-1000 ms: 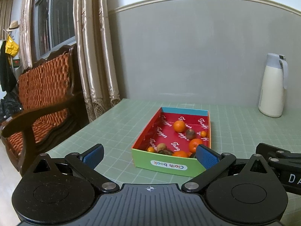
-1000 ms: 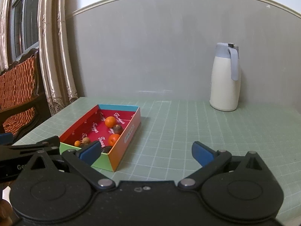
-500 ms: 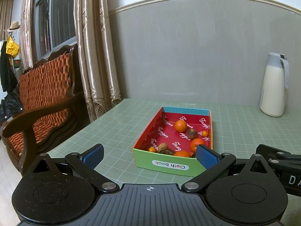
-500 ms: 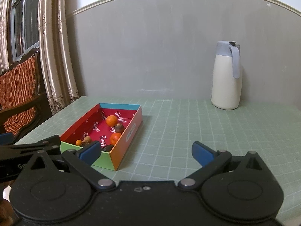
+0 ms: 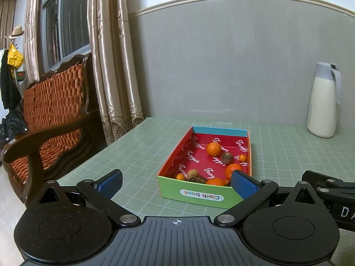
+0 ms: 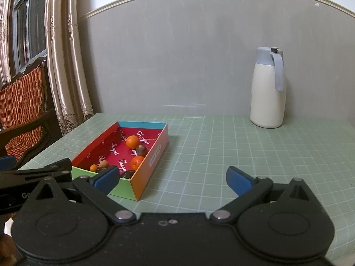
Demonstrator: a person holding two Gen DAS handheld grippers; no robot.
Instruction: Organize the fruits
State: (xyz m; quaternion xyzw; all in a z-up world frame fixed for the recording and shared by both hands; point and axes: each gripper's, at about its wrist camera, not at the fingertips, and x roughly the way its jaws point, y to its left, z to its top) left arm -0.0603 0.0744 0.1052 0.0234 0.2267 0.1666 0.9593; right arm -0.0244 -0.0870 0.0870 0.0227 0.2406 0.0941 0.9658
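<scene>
A shallow cardboard box [image 5: 199, 196] with a red inside and a green "Cloth book" front stands on the green grid table; it also shows in the right wrist view [image 6: 155, 153]. Inside lie several oranges, one at the far end [image 5: 213, 149] [image 6: 132, 141], small kumquats [image 5: 242, 157] and brown fruits [image 5: 227, 158] [image 6: 141, 150]. My left gripper [image 5: 177, 184] is open and empty, held above the table just before the box's near end. My right gripper [image 6: 173, 178] is open and empty, to the right of the box's near corner.
A white thermos jug [image 5: 322, 102] [image 6: 268, 88] stands at the back right by the grey wall. A wooden chair with an orange cushion [image 5: 51, 115] and curtains [image 5: 111, 55] are left of the table. The table's left edge [image 5: 88, 161] runs close to the box.
Both grippers have drawn back slightly and risen, so the box and jug sit a little lower and farther in view. Both stay open.
</scene>
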